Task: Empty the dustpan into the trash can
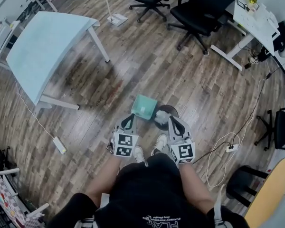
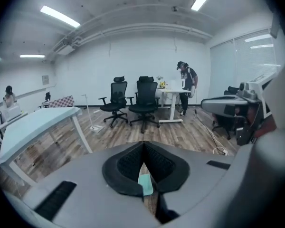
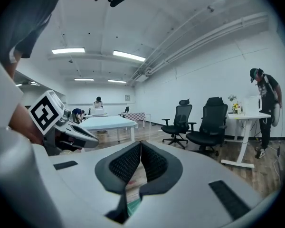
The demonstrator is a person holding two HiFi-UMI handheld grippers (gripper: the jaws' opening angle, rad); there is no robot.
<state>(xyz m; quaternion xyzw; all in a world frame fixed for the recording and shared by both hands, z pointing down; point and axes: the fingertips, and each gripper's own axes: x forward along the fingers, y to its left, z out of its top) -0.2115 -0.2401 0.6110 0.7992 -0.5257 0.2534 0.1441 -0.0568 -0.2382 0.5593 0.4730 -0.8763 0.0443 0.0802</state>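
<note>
Broad wooden floor (image 1: 147,65) underfoot; pale blue tabletop (image 1: 47,46) on white legs at far left; black office chairs (image 1: 204,8) and a white tabletop (image 1: 256,20) beyond, well apart from the work; black shirt (image 1: 142,198) of the person at bottom, white print at its hem too small to read; left tool (image 2: 143,148) pinched narrow, pads meeting at the tips, nothing gripped, only floor and a teal sliver seen through the gap below; right tool (image 3: 140,146) likewise closed and empty; black-and-white square markers (image 1: 124,145) on both cubes, coded patterns only; teal dustpan (image 1: 144,107) on the floor just ahead of the tools; dark round trash can (image 1: 168,112) just beside it on the right; pale crumpled lump (image 1: 161,117) at that can's near rim; white power strip (image 1: 59,145) on the floor at left, cable trailing from it toward the blue tabletop
</note>
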